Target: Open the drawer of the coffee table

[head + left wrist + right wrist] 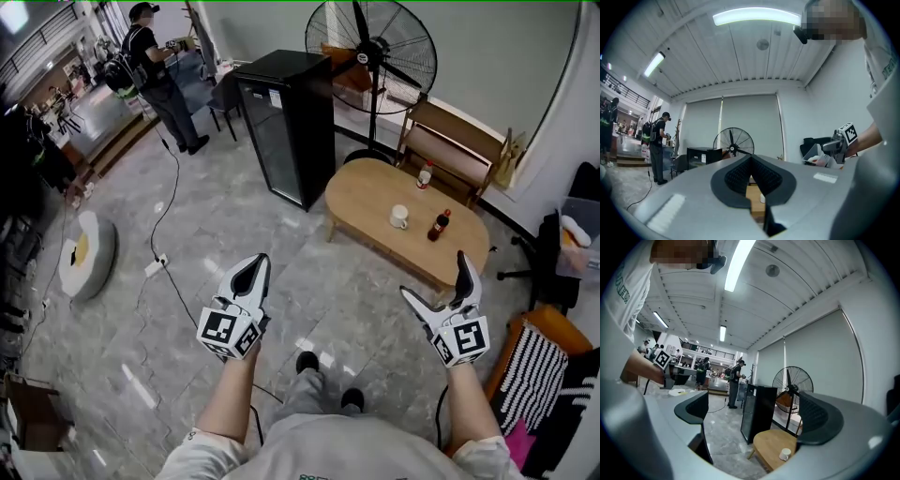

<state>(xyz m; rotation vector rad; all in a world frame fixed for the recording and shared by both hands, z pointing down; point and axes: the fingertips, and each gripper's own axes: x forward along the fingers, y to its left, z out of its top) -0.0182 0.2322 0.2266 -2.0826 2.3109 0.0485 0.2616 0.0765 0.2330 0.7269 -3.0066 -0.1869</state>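
The oval wooden coffee table (375, 199) stands ahead on the tiled floor, well beyond both grippers. On it are a white cup (399, 217), a dark cola bottle (438, 225) and a small red-capped bottle (425, 175). No drawer front can be made out from here. My left gripper (251, 268) is held in the air with its jaws shut and empty; in the left gripper view the left gripper (751, 174) shows its pads pressed together. My right gripper (439, 281) is open and empty. In the right gripper view the right gripper (754, 414) frames the table (771, 445) and cup (785, 454).
A black cabinet (286, 122) stands left of the table, with a big standing fan (372, 47) and a wooden bench (455, 145) behind it. An office chair (562, 246) is at the right. A cable and power strip (155, 267) lie on the floor. A person (155, 75) stands far left.
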